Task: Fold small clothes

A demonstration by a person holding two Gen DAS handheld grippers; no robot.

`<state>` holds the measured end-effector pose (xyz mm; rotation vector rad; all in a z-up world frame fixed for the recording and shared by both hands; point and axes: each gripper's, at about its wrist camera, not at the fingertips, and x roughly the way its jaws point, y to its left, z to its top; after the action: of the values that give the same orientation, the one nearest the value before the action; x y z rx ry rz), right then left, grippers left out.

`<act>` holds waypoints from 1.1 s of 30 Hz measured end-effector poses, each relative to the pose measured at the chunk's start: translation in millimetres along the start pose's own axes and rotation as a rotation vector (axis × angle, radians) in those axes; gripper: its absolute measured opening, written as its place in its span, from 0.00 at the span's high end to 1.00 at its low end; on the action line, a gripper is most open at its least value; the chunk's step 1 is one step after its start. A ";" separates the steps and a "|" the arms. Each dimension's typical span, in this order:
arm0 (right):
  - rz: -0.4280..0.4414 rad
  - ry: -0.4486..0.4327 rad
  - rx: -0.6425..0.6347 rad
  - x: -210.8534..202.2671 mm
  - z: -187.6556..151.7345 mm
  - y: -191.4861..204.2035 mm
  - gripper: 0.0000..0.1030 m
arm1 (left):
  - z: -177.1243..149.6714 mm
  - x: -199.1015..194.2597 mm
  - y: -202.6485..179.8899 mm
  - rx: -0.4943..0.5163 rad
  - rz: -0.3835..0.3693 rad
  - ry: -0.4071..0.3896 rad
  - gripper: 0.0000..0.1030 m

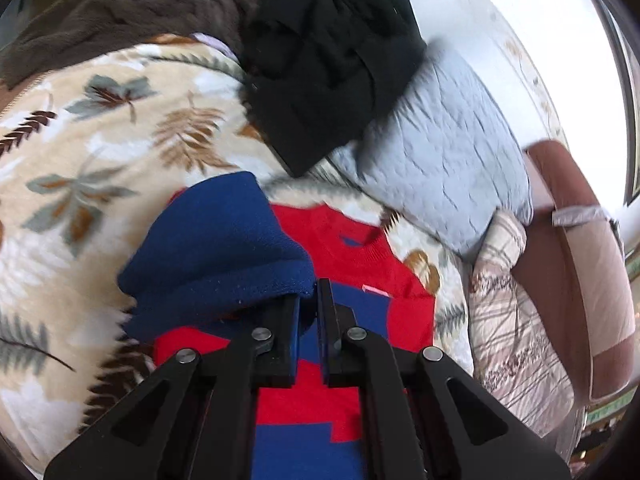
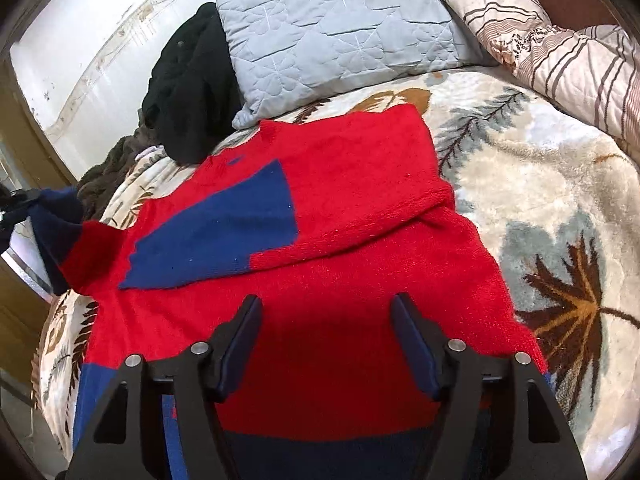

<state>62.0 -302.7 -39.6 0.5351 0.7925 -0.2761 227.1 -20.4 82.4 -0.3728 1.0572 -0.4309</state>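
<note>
A red-and-blue sweater (image 2: 320, 240) lies spread on a leaf-patterned blanket (image 2: 540, 184), directly beneath and ahead of the right claw (image 2: 326, 312), whose fingers stand wide apart above the red knit, gripping nothing. One red sleeve is folded across the body. The left claw (image 1: 309, 300) is nearly closed, its fingers pinching the edge of the blue cuff (image 1: 224, 248), which bunches up just ahead and to its left; in the right wrist view that cuff (image 2: 56, 216) hangs raised at the far left of the sweater. Beyond both claws, a grey quilted pillow (image 2: 340, 28) sits beside a black garment (image 2: 192, 92), with a striped pillow (image 2: 560, 48) to the far right.
</note>
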 end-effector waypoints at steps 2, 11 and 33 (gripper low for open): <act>0.019 -0.003 0.007 -0.3 0.1 -0.9 0.30 | -6.6 13.3 -16.0 0.023 0.006 0.022 0.95; 0.127 -0.029 0.078 -5.0 -2.0 -15.7 0.28 | -26.8 75.8 -59.3 0.054 0.042 0.120 0.95; 0.137 -0.025 0.078 -4.3 -0.8 -13.3 0.25 | -60.3 87.5 -27.3 -0.003 -0.166 0.256 0.37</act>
<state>52.9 -313.2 -41.6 0.6549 0.7194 -0.1874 206.0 -93.6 3.4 -0.4177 1.2803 -0.6378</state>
